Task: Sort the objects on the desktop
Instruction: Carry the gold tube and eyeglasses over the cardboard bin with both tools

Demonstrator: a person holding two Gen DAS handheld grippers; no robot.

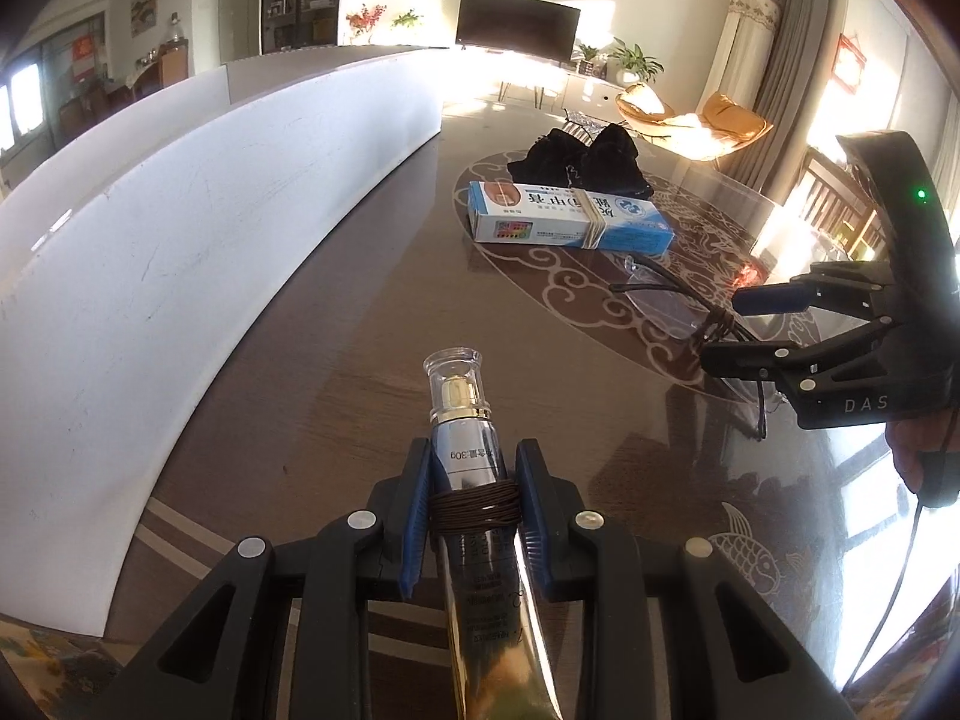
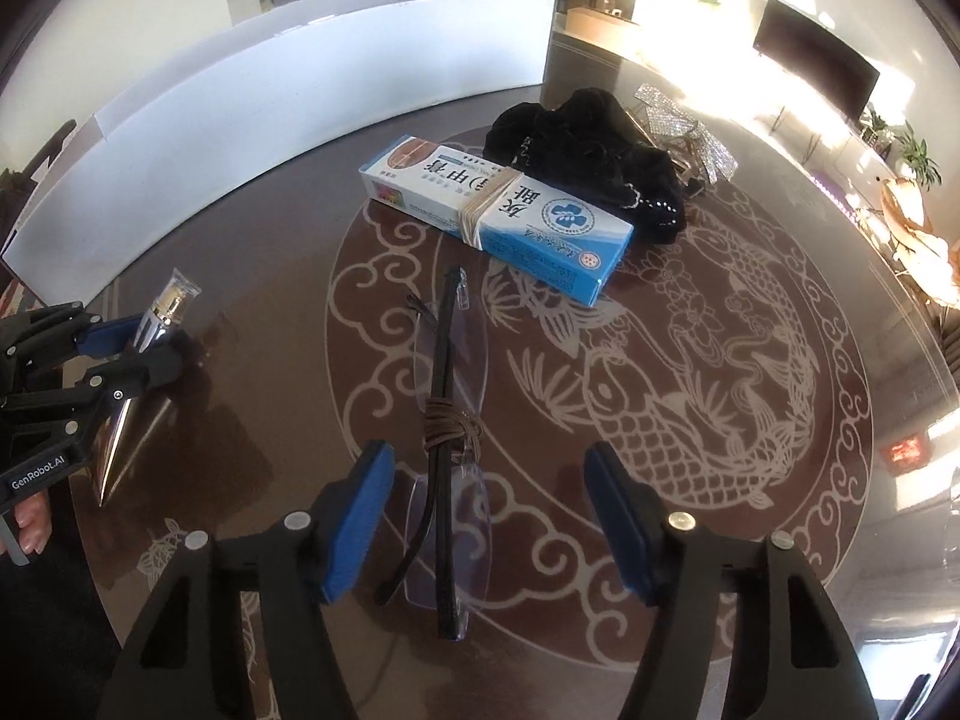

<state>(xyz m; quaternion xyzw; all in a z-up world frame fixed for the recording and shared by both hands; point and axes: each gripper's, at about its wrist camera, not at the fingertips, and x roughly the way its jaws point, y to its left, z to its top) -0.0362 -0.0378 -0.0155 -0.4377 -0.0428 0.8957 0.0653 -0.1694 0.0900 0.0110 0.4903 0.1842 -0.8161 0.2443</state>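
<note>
Your left claw (image 1: 474,516) clamps the silver cosmetic tube (image 1: 468,450) at bottom centre; your right claw (image 2: 486,516) gapes wide around the folded glasses (image 2: 447,420).

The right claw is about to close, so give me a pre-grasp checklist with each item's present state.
1. Left claw shut on the silver tube: ok.
2. Right claw open: ok.
3. Folded glasses between its fingers: ok.
4. Brown cord wrapped round the glasses: ok.
5. Blue box apart from the glasses: ok.
6. Fingers low enough to grip: cannot tell.
</note>
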